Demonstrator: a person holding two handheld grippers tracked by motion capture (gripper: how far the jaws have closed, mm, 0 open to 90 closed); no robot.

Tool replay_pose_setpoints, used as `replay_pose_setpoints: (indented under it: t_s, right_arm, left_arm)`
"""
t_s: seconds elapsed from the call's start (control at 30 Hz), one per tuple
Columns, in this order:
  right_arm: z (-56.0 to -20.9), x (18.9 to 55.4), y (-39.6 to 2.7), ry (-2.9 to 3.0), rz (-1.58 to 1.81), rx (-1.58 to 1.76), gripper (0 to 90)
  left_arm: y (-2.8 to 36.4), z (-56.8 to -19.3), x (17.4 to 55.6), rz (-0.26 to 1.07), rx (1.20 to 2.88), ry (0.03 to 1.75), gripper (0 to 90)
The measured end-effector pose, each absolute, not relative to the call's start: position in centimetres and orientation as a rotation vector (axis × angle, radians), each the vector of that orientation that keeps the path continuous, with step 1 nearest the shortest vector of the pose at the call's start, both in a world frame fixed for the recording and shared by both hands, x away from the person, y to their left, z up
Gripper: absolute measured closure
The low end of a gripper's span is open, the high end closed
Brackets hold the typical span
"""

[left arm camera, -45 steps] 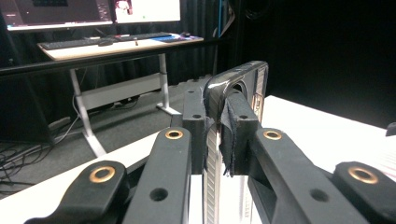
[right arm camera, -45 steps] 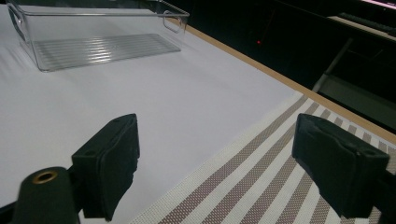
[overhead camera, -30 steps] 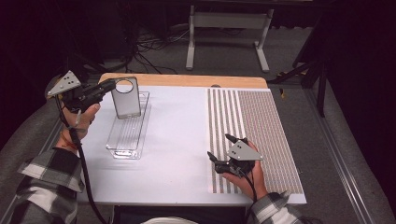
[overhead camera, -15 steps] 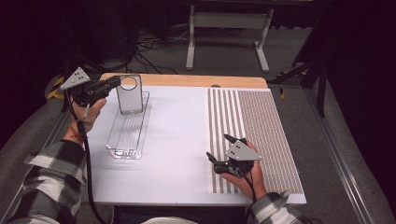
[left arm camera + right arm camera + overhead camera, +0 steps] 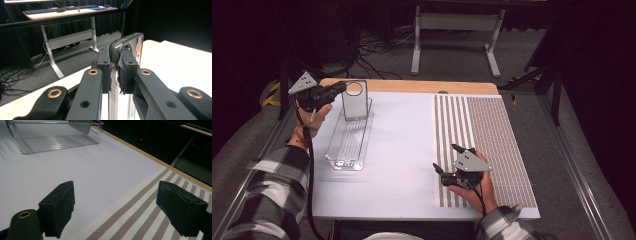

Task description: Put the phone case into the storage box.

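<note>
While the left gripper (image 5: 339, 89) pinches a clear phone case (image 5: 355, 100) upright over the clear tray's (image 5: 344, 145) far end, lowering it in seems next; the right gripper (image 5: 448, 162) rests spread, near right.

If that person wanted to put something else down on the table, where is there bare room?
The widest free patch is the white table top between the clear tray and the striped mat. The mat's far half is also bare. It is crowded at the far left, where the left gripper holds a clear phone case upright in the tray, and at the mat's near edge under the right gripper.
</note>
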State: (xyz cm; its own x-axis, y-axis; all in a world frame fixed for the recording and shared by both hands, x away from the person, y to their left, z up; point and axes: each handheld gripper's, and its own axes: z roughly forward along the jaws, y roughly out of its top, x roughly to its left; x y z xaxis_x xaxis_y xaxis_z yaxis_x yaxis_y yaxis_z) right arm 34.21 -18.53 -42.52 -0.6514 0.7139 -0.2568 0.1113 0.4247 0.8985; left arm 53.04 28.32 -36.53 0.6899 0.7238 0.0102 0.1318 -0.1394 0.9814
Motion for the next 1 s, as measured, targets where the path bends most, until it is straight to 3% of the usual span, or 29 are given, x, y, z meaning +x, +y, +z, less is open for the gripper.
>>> replay_pose_setpoints:
  t_s: [1.0]
  right_arm:
    - [-42.8, 34.3, -18.1, 2.072, 1.211, 0.676, 15.6]
  left_arm:
    - [28.3, -39.4, 55.8, 0.633, 1.636, 0.756, 79.5]
